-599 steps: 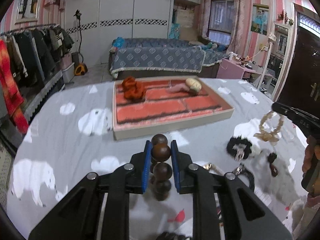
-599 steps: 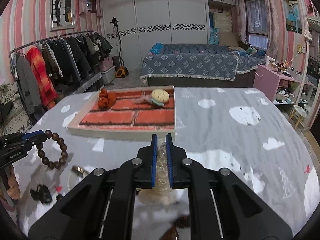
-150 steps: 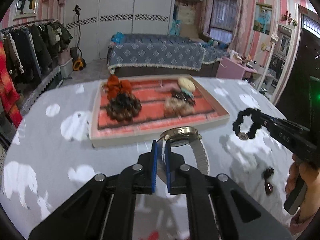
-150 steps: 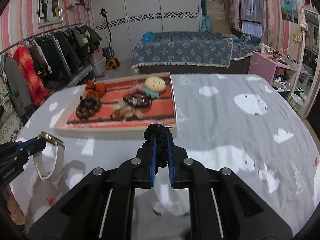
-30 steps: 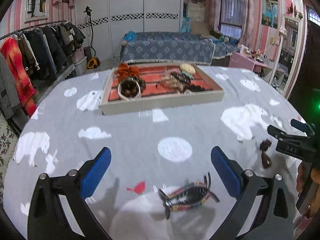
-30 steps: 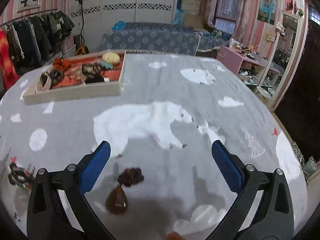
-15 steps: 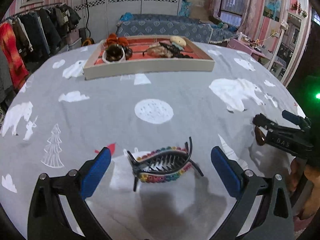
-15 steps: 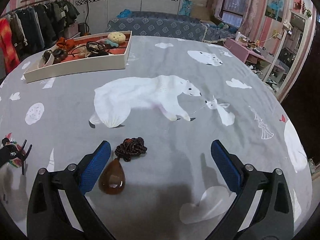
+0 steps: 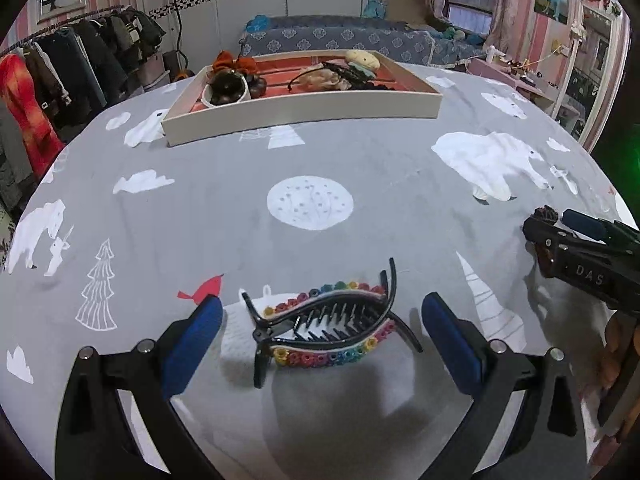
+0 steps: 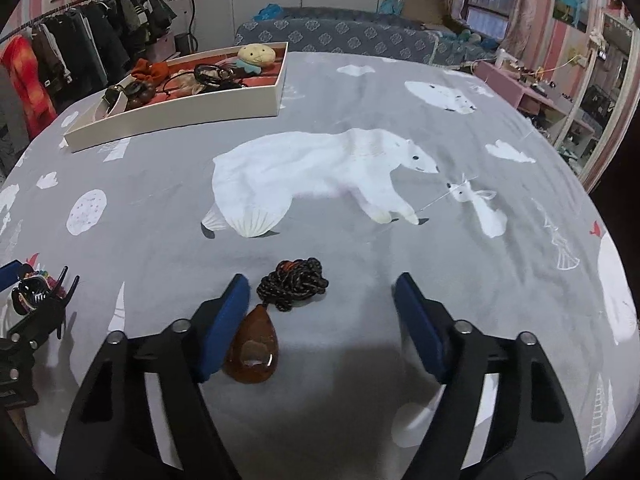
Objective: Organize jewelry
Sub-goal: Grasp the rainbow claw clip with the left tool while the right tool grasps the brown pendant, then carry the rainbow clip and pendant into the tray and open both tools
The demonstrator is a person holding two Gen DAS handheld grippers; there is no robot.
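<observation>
A black claw hair clip trimmed with rainbow flowers lies on the grey bedsheet. My left gripper stands open low around it, a blue pad on each side and neither touching it. An amber teardrop pendant with a bundled dark cord lies between the pads of my right gripper. Its jaws are closing. The left pad is right beside the pendant and the right pad is well clear. The right gripper also shows at the right edge of the left wrist view.
A white-walled tray with a red lining sits at the far side, holding several bracelets, hair ties and a plush piece. The tray is far left in the right wrist view. A clothes rack stands left and a bed behind.
Both grippers have sunk closer to the sheet. The clip now sits between the left pads, and the right jaws have narrowed around the pendant.
</observation>
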